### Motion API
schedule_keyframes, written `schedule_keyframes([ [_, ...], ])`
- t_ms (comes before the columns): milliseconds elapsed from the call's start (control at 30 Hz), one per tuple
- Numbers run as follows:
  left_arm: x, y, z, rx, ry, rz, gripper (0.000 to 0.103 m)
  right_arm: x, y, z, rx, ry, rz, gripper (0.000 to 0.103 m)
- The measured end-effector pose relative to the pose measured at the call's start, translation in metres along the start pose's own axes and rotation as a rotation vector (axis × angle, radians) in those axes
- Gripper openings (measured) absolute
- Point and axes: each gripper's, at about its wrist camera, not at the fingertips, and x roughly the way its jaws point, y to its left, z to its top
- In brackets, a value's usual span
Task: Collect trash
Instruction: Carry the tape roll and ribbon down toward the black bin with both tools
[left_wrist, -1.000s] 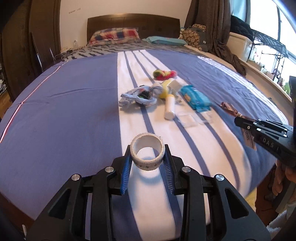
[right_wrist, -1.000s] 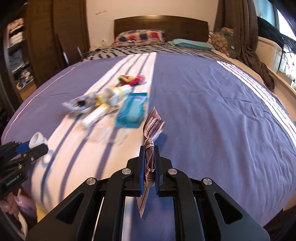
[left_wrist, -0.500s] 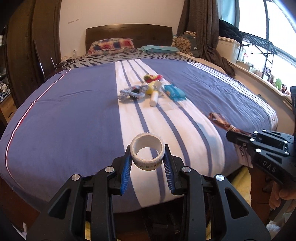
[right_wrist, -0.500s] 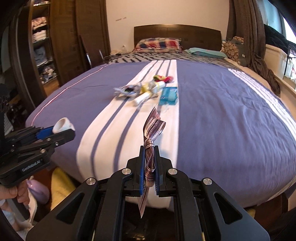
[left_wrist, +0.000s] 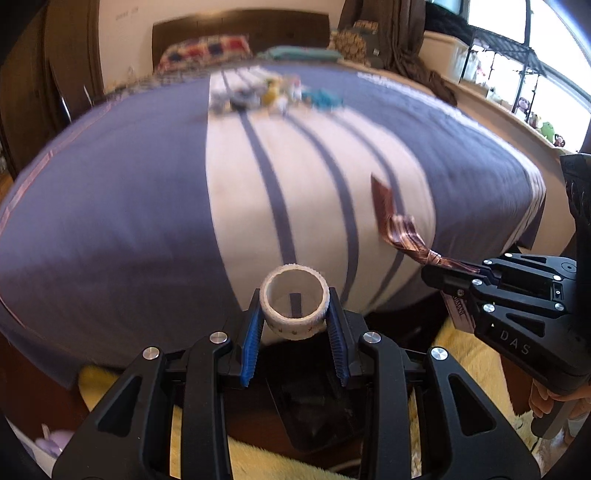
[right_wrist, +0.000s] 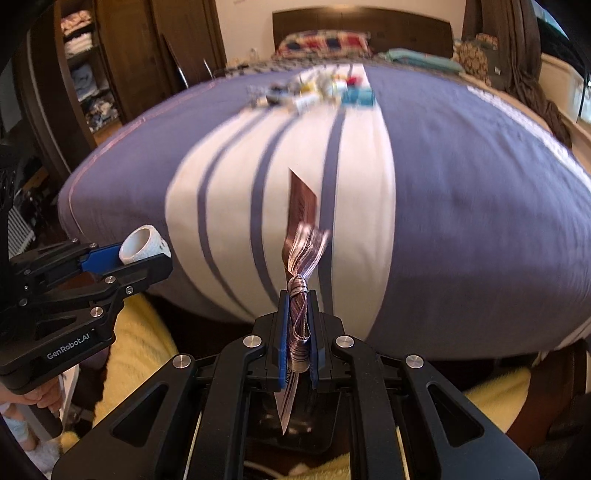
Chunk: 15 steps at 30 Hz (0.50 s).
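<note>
My left gripper (left_wrist: 294, 314) is shut on a white tape roll (left_wrist: 294, 312), held upright past the foot of the bed; the roll also shows in the right wrist view (right_wrist: 144, 250). My right gripper (right_wrist: 297, 314) is shut on a brown striped candy wrapper (right_wrist: 303, 251), twisted at the pinch; the wrapper shows in the left wrist view (left_wrist: 397, 229) sticking out of the right gripper (left_wrist: 448, 275). A blurred cluster of leftover items (left_wrist: 273, 94) lies far up the bed's white stripe, also in the right wrist view (right_wrist: 314, 90). A dark bin (left_wrist: 314, 413) sits below both grippers.
The purple and white striped bedspread (left_wrist: 129, 206) fills the view ahead. A yellow fluffy rug (right_wrist: 140, 343) covers the floor at the bed's foot. A dark wardrobe (right_wrist: 122, 62) with shelves stands left; a curtain and window shelf (left_wrist: 498, 74) stand right.
Both grippers have pulled back from the bed and dropped lower, past its foot edge, still holding the tape roll and the wrapper. The rug and dark bin have come into view.
</note>
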Motion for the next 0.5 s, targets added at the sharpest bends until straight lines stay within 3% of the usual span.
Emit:
schedule_keyframes([
  [500,0.073,0.001,-0.074,-0.055,0.263,-0.059,0.031,0.058,-0.004,-0.050,0.046,0.209,0.016,0.010],
])
